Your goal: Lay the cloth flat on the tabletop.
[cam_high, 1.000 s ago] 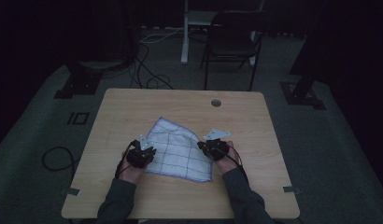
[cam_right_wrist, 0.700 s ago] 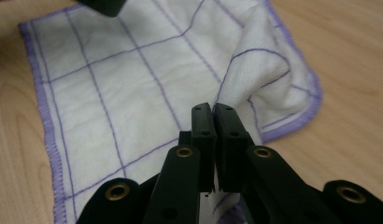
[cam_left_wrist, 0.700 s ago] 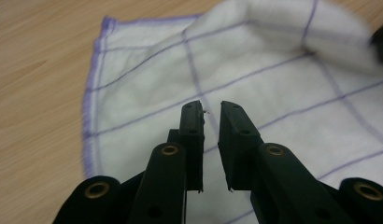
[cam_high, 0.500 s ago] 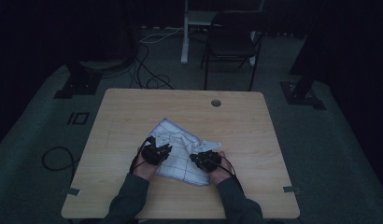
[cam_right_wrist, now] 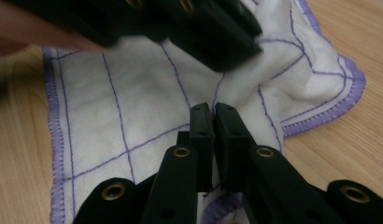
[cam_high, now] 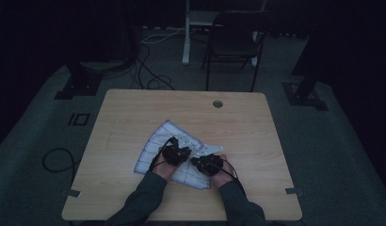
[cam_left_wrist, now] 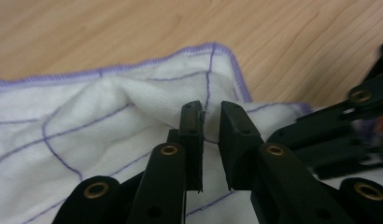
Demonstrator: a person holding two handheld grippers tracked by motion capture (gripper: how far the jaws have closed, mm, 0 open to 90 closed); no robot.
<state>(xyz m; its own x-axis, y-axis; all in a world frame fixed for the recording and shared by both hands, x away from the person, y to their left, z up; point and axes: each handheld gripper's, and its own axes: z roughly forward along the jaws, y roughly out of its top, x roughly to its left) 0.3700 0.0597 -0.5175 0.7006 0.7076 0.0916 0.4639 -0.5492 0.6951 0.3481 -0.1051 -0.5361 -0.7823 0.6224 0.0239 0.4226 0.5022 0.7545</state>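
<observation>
A white cloth (cam_high: 156, 146) with purple grid lines and a purple hem lies rumpled on the wooden table (cam_high: 134, 108). My left gripper (cam_high: 176, 153) rests on the middle of the cloth. In the left gripper view the cloth (cam_left_wrist: 87, 116) rises in a fold, and the left gripper (cam_left_wrist: 210, 112) is shut on that ridge. Close to its right, my right gripper (cam_high: 207, 164) sits over the cloth's near right part. The right gripper (cam_right_wrist: 213, 109) pinches the cloth (cam_right_wrist: 133, 93) in a thin slit, its jaws having just eased open slightly. The left gripper (cam_right_wrist: 203, 28) crosses the top of that view.
A round cable hole (cam_high: 218, 103) sits near the table's far edge. Behind the table stand a dark chair (cam_high: 233, 42) and a white desk leg (cam_high: 186, 37). Cables (cam_high: 148, 80) lie on the floor.
My left hand has moved right, toward the right gripper, drawing the cloth's left side with it, and the cloth is more bunched. The right hand has shifted slightly nearer.
</observation>
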